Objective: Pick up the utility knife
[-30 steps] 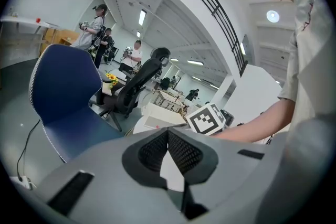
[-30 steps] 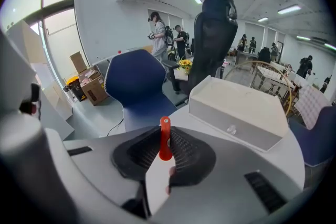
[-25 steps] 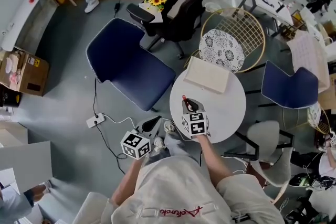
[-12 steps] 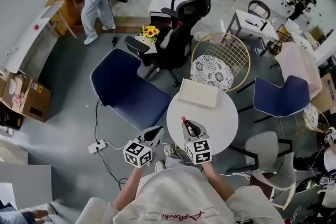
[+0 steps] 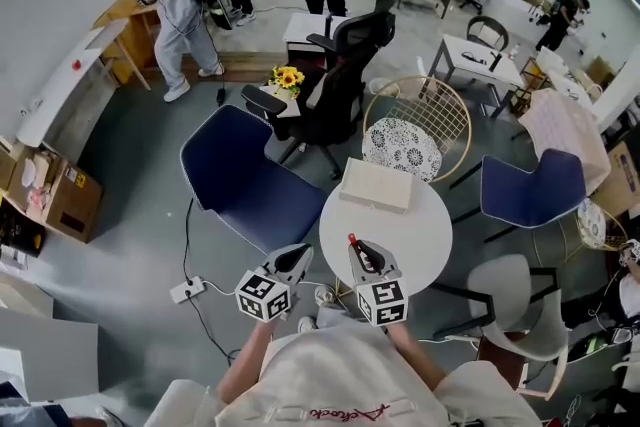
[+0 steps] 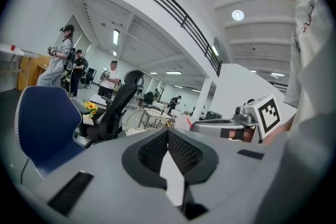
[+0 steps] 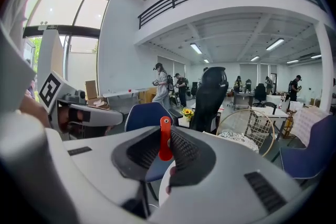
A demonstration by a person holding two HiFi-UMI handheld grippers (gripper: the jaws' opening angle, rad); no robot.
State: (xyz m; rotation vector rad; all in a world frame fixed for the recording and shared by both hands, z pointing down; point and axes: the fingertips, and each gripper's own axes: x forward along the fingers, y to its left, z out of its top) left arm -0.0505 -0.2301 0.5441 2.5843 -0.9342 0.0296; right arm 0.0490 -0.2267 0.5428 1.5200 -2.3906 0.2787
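The utility knife (image 7: pixel 165 140) is a slim red piece standing upright between the jaws of my right gripper (image 7: pixel 165 136), which is shut on it. In the head view its red tip (image 5: pixel 351 239) pokes out of the right gripper (image 5: pixel 357 248), held over the near edge of the round white table (image 5: pixel 415 235). My left gripper (image 5: pixel 297 257) hangs to the left of the table over the floor. Its jaws meet at the tips (image 6: pixel 168 131) with nothing between them. The marker cube of the right gripper (image 6: pixel 268 113) shows at the right of the left gripper view.
A beige pad (image 5: pixel 376 185) lies on the far side of the table. Around it stand a blue chair (image 5: pixel 240 180), a black office chair (image 5: pixel 335 80), a gold wire chair (image 5: pixel 420 130), another blue chair (image 5: pixel 525 187) and a grey chair (image 5: pixel 510 300). A power strip (image 5: pixel 186 291) lies on the floor. People stand at the back.
The right gripper has lifted the knife and drawn it back from the table's middle to its near edge. The left gripper has risen a little. The head view has tilted up.
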